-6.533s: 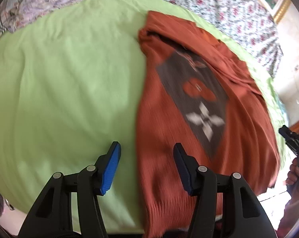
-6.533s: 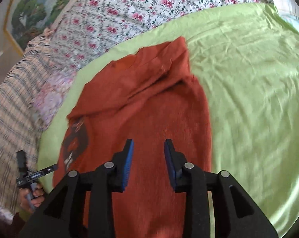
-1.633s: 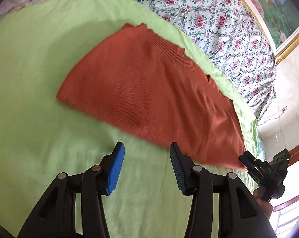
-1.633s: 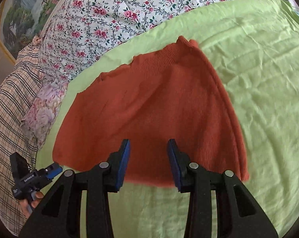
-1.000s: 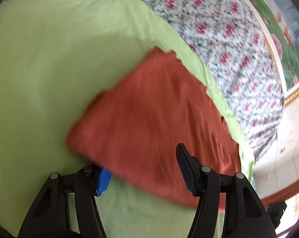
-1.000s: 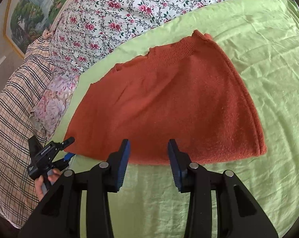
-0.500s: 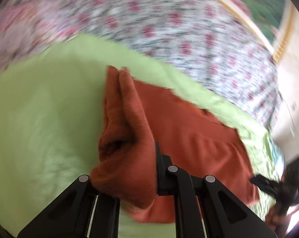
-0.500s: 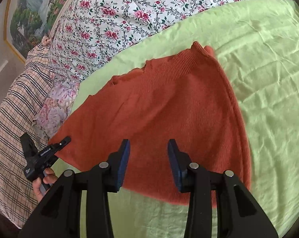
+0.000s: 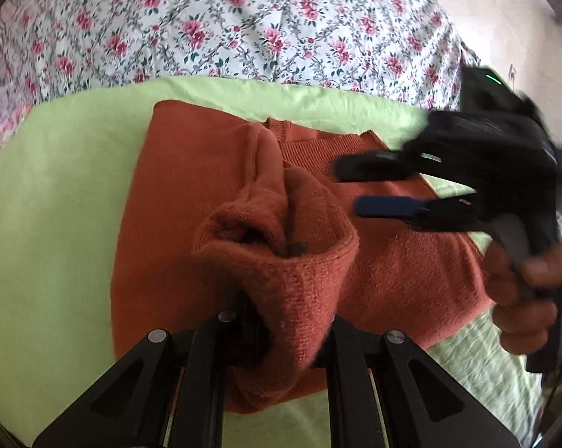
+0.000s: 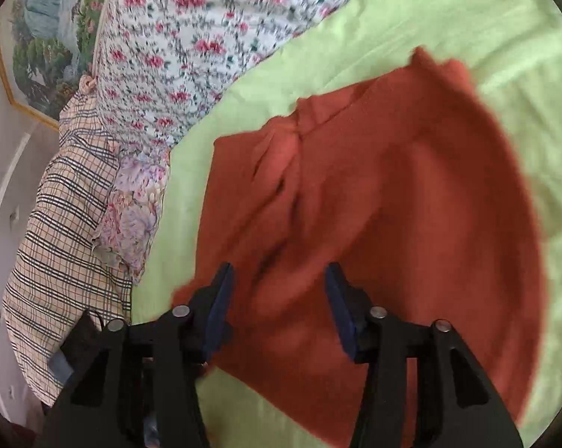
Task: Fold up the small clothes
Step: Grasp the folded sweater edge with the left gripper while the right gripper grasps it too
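Observation:
A rust-orange knit sweater (image 9: pixel 176 186) lies folded on the green sheet (image 9: pixel 57 194). My left gripper (image 9: pixel 284 317) is shut on a bunched edge of the sweater and holds it lifted, draped over the jaws. In the left wrist view my right gripper (image 9: pixel 355 186) is open above the sweater's right part, held by a hand. In the right wrist view the right gripper (image 10: pixel 277 306) is open just over the sweater (image 10: pixel 411 194), with the lifted fold ahead of it. Part of the left gripper shows at the lower left.
A floral quilt (image 9: pixel 243 22) lies behind the green sheet, also in the right wrist view (image 10: pixel 191 37). A plaid blanket (image 10: pixel 57 216) and a floral pillow (image 10: pixel 131 209) lie at the left. A framed painting (image 10: pixel 38 30) hangs on the wall.
My left gripper shut on the sweater's left edge and lifted it over toward the right. My right gripper moved in over the sweater, closer to the left one.

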A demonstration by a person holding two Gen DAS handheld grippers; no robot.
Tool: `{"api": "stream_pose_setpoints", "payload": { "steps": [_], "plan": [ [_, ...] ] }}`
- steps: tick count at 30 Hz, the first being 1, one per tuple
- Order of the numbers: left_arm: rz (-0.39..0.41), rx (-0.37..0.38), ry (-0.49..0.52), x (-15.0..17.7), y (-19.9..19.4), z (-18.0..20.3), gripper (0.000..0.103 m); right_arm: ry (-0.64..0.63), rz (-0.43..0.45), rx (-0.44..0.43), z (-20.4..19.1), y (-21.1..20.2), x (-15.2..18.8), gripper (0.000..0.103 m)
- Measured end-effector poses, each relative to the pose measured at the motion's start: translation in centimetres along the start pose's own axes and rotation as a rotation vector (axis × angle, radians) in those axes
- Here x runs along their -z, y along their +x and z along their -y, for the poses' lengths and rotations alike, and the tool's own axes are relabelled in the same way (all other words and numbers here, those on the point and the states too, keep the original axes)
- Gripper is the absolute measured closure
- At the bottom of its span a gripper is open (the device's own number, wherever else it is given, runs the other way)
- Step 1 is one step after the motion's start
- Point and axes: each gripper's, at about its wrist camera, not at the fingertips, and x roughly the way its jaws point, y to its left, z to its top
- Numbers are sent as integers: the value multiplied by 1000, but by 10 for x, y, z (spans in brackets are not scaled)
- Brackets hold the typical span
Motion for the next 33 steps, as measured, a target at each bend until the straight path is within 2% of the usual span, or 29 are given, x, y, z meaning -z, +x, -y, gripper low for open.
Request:
{"api": "stream_pose_setpoints", "payload": {
  "steps": [4, 6, 8, 9, 10, 11, 16, 17, 21, 24, 27, 31, 33],
  "plan": [
    [1, -11, 25, 1, -1, 0, 93, -9, -69, -12, -12, 44, -20, 48],
    [-1, -49, 71, 3, -2, 8, 93, -7, -85, -33, -18, 64, -30, 48],
    [1, -93, 124, 4, -3, 18, 93, -29, -101, -8, -25, 81, -37, 49],
    [6, -109, 144, 5, -5, 22, 93, -30, -110, 5, -26, 88, -41, 66],
    [14, -122, 169, 3, -8, 29, 93, -45, -114, 13, -29, 92, -43, 78],
    [19, -123, 180, 1, -10, 32, 93, -73, -108, 33, -33, 90, -46, 85],
    [73, -14, 228, -16, -24, 73, 91, -192, -18, 25, -43, 33, -56, 86],
    [70, 3, 237, -18, -21, 84, 87, -209, 1, 30, -42, 19, -58, 86],
    [30, 69, 250, -15, 3, 123, 87, -228, 38, 98, -11, -21, -64, 86],
    [-16, 116, 232, -11, 18, 136, 87, -220, 26, 141, 16, -28, -62, 86],
    [-15, 137, 241, -8, 20, 144, 87, -209, 10, 185, 37, -30, -58, 86],
    [-46, 145, 247, -6, 31, 147, 85, -204, 46, 164, 46, -41, -59, 86],
    [-70, 154, 240, -6, 37, 143, 80, -202, 28, 184, 51, -35, -58, 83]
  ]
}}
